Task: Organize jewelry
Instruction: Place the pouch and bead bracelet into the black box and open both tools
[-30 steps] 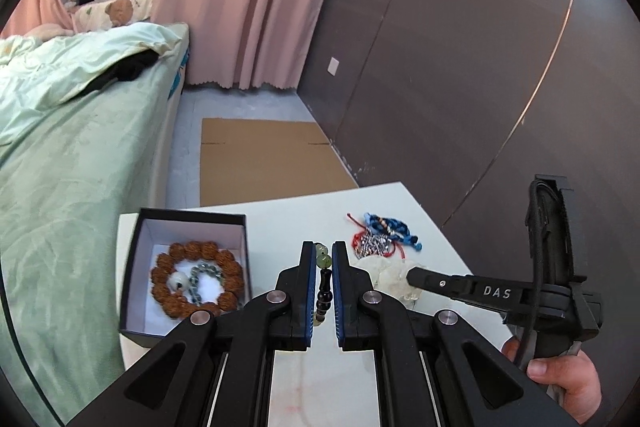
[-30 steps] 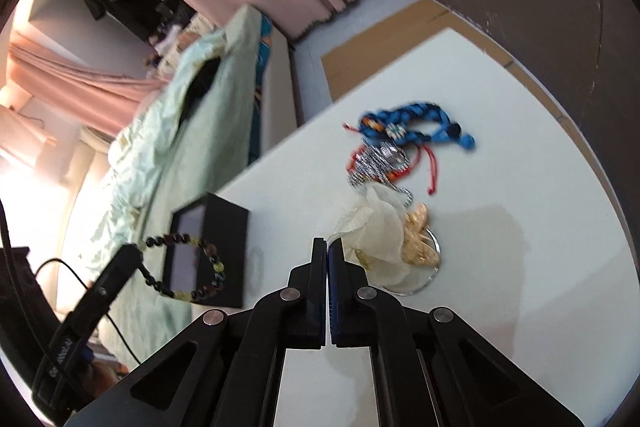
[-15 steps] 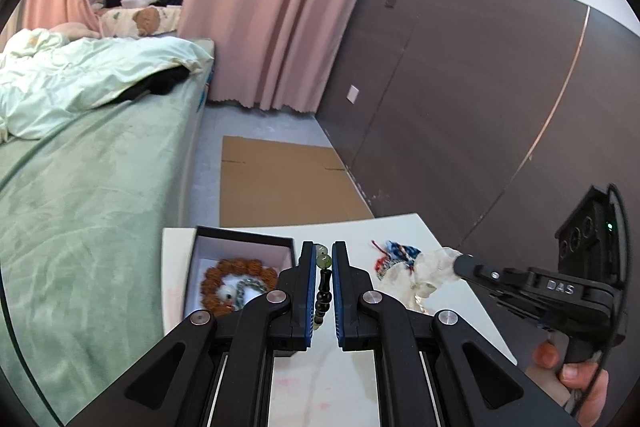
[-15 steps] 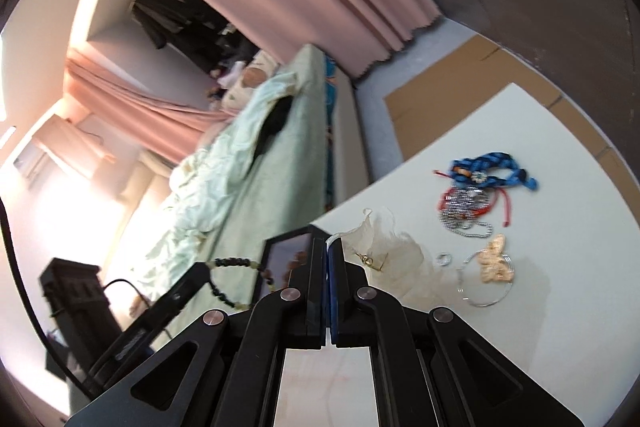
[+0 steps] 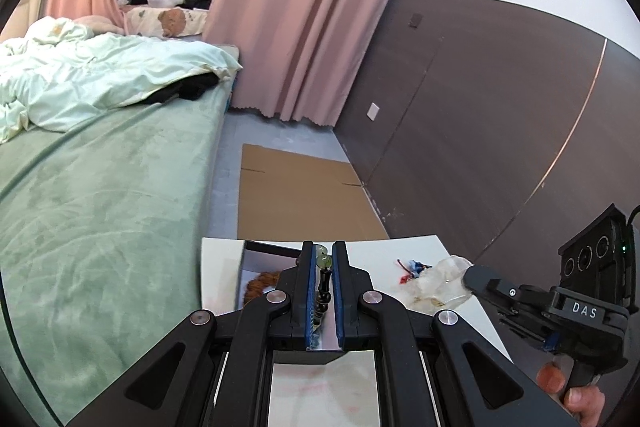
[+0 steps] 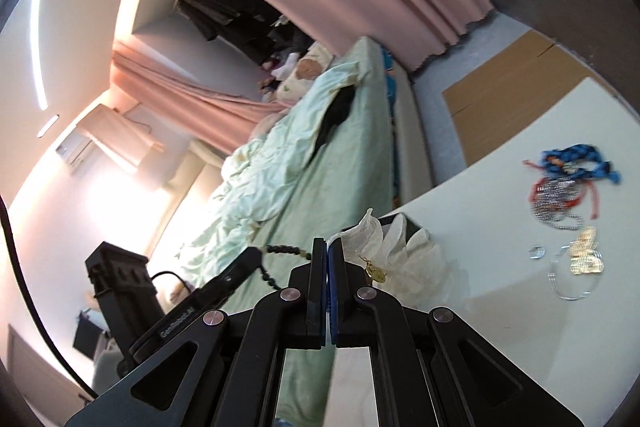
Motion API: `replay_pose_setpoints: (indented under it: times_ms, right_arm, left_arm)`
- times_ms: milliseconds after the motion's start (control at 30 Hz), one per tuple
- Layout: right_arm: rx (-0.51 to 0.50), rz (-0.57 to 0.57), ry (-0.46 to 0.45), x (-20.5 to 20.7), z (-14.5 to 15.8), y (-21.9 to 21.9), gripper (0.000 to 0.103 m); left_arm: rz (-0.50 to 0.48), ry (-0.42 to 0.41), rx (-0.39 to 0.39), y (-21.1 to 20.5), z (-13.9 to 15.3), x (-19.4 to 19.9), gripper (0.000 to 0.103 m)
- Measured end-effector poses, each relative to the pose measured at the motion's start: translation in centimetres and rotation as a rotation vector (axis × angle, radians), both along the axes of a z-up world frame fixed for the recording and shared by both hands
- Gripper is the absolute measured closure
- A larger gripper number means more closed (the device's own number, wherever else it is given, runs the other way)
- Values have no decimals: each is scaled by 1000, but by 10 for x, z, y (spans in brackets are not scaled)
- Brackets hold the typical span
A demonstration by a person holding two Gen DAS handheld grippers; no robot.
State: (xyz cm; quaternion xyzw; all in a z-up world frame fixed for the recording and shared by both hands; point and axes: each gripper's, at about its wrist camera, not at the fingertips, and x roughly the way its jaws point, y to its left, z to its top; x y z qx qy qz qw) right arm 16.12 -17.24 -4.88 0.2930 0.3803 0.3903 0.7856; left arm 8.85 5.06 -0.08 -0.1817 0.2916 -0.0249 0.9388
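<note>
My left gripper [image 5: 323, 251] is shut on a dark beaded bracelet [image 5: 323, 281] with pale green beads at the top, held above the white table [image 5: 408, 247]. Just behind its fingers stands the open black box [image 5: 260, 257], with a brown bead bracelet [image 5: 260, 281] inside. My right gripper [image 6: 328, 247] is shut on a sheer white pouch [image 6: 404, 259] that holds a small gold piece [image 6: 376, 273]. The pouch hangs above the table, in front of the box [image 6: 412, 225]. In the left wrist view the pouch [image 5: 442, 281] is right of my left fingers.
On the table's right side lie a blue braided bracelet [image 6: 580, 161], a red cord and silver chain [image 6: 560, 197], a gold butterfly [image 6: 586, 257] on a wire hoop and a small ring [image 6: 536, 251]. A green bed [image 5: 100, 195] borders the table's left edge. Cardboard [image 5: 296, 195] lies on the floor beyond.
Both grippers have risen. The right one lifted the pouch off the table and carried it left toward the box. The left gripper kept its hold on the beaded bracelet.
</note>
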Motion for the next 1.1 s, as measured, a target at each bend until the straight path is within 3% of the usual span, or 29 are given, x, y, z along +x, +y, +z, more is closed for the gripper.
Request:
replay_pose_setpoints:
  times_ms: [367,500,533,567,633,800,1100]
  right_arm:
    - [59,76,28,9,-18,49,100]
    - [11,111,123,22,-36,60,98]
    - [3,110,155,25,-42,60,91]
    - [-5,99,180,28,-46,58,70]
    - [-22,51,186,29,-47,48,42]
    - [-38,14,153,30,-36,29,40]
    - [-224,-95,133,33,-28,13,40]
  left_arm:
    - [17,10,-9,15,-4,6,95]
    - [12,18,-12,15,-7,11,95]
    - [10,19,-12,15,-7,13,95]
    - [8,22,-12,15,-8,14,95]
    - [3,28,-17,14,-11,19,95]
    - [-2,46,-20,11,-18,28,95]
    - [22,108,-17,2,-34,45,95]
